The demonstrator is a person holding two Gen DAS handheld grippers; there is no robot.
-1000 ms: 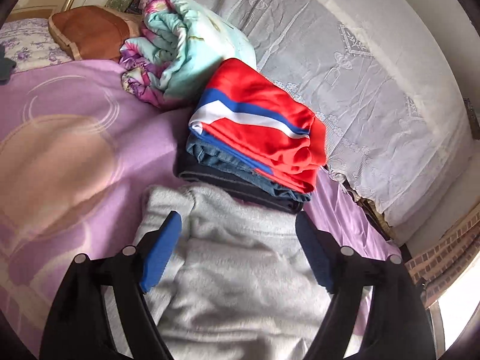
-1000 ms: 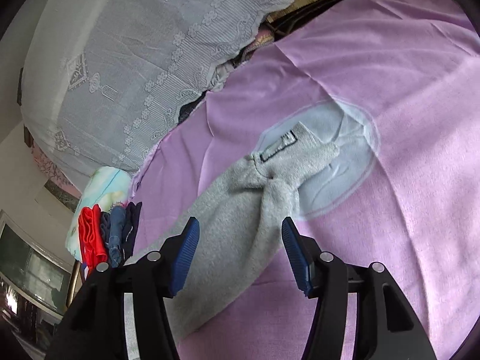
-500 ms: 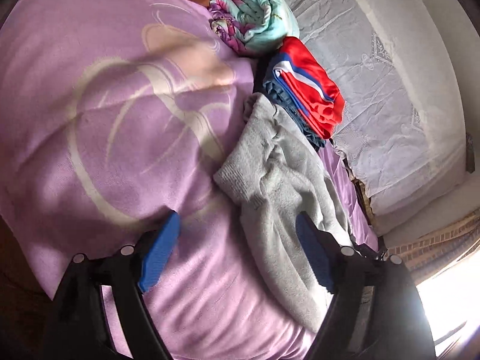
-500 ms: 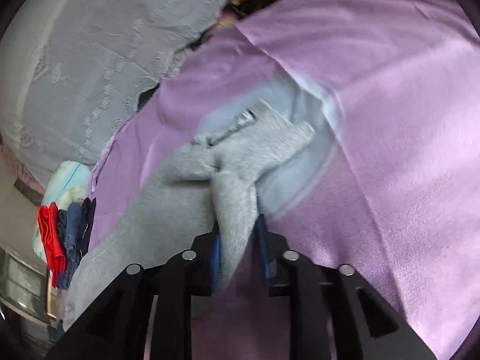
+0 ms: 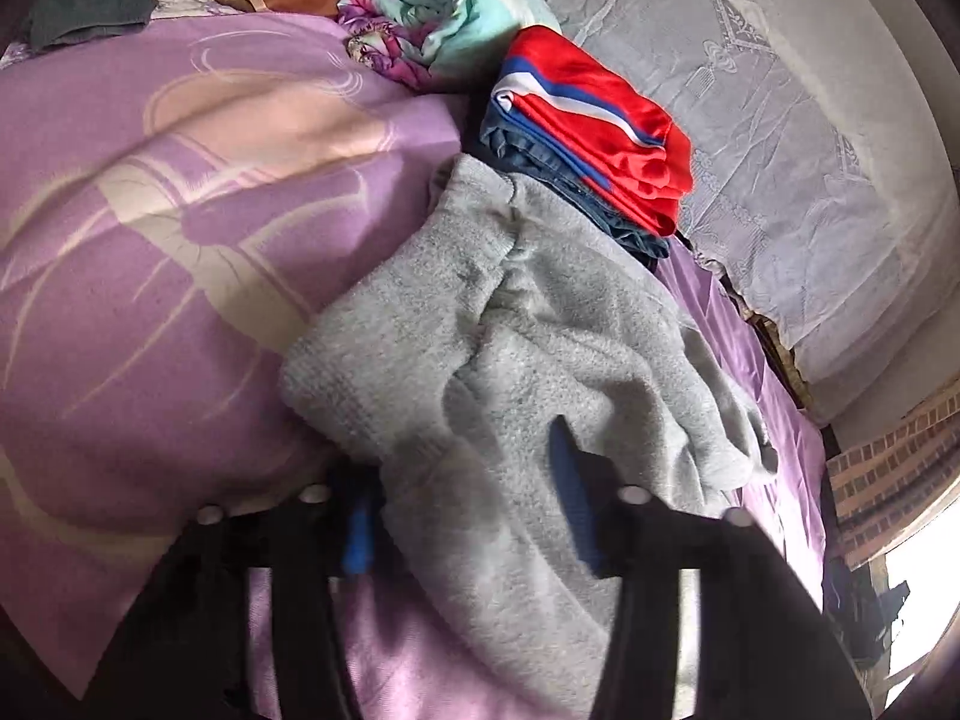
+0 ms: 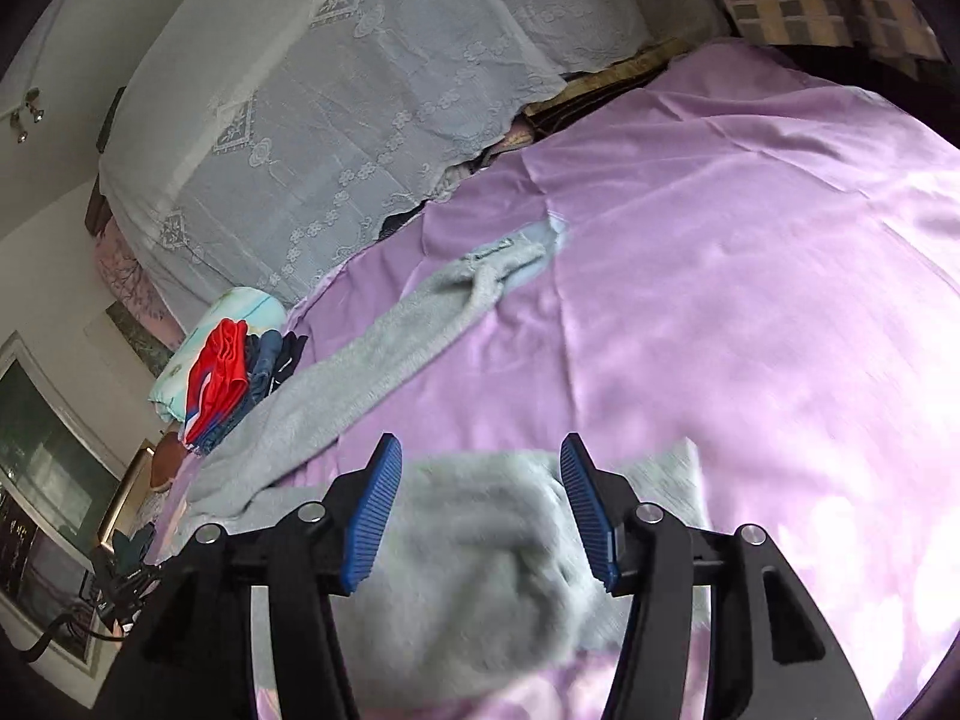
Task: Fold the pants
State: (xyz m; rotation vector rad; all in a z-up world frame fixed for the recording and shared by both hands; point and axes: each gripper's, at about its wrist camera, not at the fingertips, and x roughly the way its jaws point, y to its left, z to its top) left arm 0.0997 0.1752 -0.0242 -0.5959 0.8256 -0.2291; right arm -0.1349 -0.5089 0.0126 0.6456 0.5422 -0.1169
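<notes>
Left gripper [image 5: 462,510]: jaws part-way in, grey pants [image 5: 540,360] bunched between the blue pads [image 5: 570,504]; blurred, can't tell if the cloth is clamped. Pants run forward from the jaws to a folded clothes stack [image 5: 594,138], touching its near edge. Floral quilt [image 5: 444,6] beyond the stack.

Right gripper [image 6: 480,510]: jaws spread wide, not holding. A pants fold [image 6: 480,570] lies under and between the pads [image 6: 375,510]; one pant leg [image 6: 384,360] trails ahead-left across the purple sheet [image 6: 750,300]. Lace cover [image 6: 360,90] further ahead.
</notes>
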